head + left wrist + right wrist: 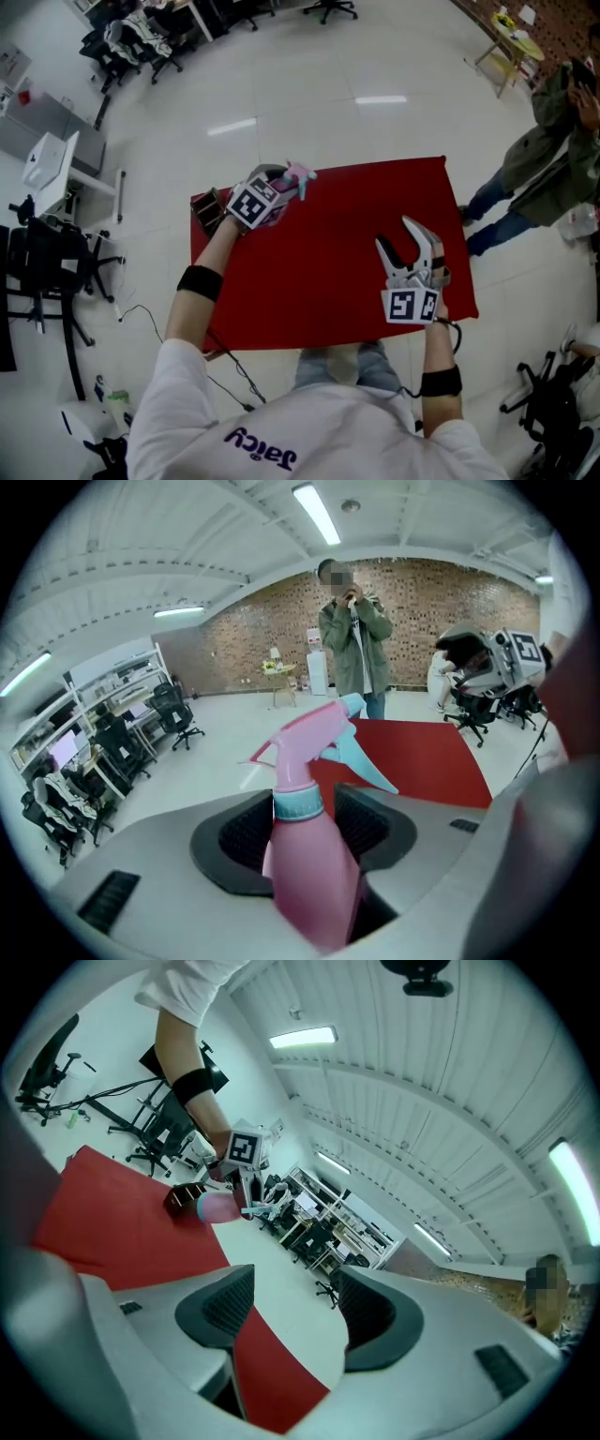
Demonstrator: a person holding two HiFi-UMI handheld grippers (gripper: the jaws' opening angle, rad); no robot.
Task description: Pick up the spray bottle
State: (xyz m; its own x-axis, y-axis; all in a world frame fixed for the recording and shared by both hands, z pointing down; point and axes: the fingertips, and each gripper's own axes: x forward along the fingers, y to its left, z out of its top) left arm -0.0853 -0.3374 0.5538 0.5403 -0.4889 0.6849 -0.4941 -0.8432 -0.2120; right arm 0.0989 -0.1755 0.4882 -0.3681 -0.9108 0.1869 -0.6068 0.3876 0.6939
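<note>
Over the far left corner of the red table (328,281), the left gripper (279,190) is clamping the pink spray bottle (309,855), its jaws pressing in narrowly on the body just below the light-blue collar. The bottle's pink head and blue trigger are pointing away from the gripper, toward a person (354,635) who is standing beyond the table's far edge. A small dark box (208,208) is sitting at that same corner, beside the left gripper. Nearer the right edge, the right gripper (396,234) is hovering with its jaws standing wide apart and nothing between them.
</note>
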